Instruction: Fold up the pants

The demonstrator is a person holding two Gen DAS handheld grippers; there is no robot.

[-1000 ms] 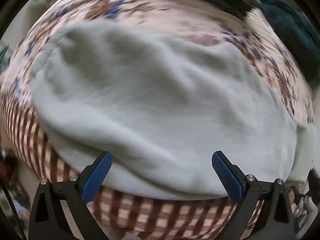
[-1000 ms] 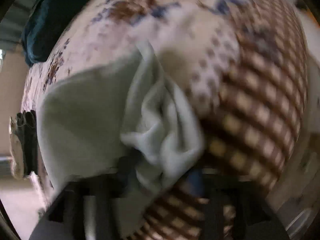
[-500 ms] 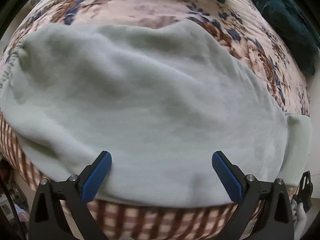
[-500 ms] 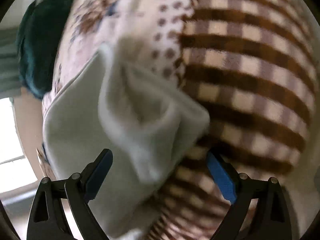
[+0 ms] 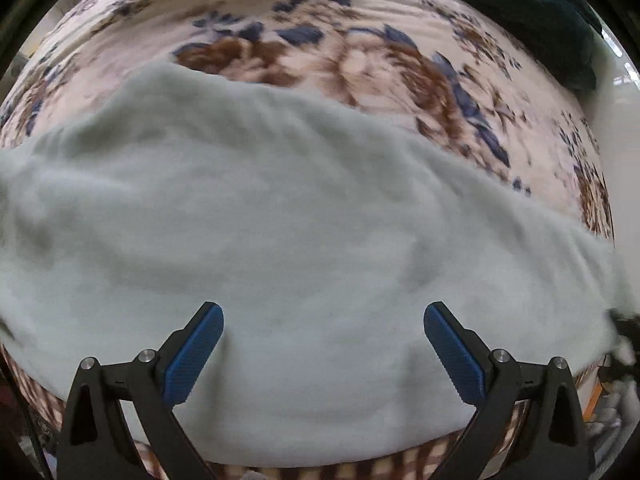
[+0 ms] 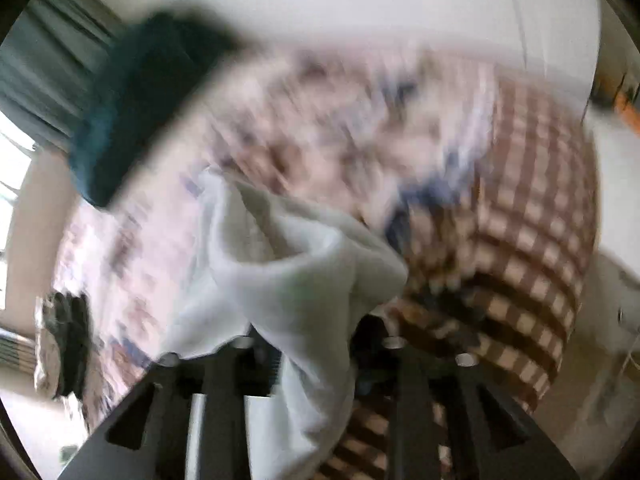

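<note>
The pale green pants point(image 5: 304, 232) are spread on the floral bed cover point(image 5: 360, 60), their ends cut off by the frame. The left claw point(image 5: 323, 344) is held wide above them. In the blurred right view, the right claw point(image 6: 316, 364), its jaws having just closed, is clamped on a bunched pant end point(image 6: 312, 280); its pads are hidden.

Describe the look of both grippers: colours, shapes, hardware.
The left gripper has two black, angular fingers with cut-out openings, silver screws along the top, and ridged blue pads. The right gripper shows the same black frame with cut-outs and silver screws; blur and cloth hide its pads. No cables or sleeves show.
</note>
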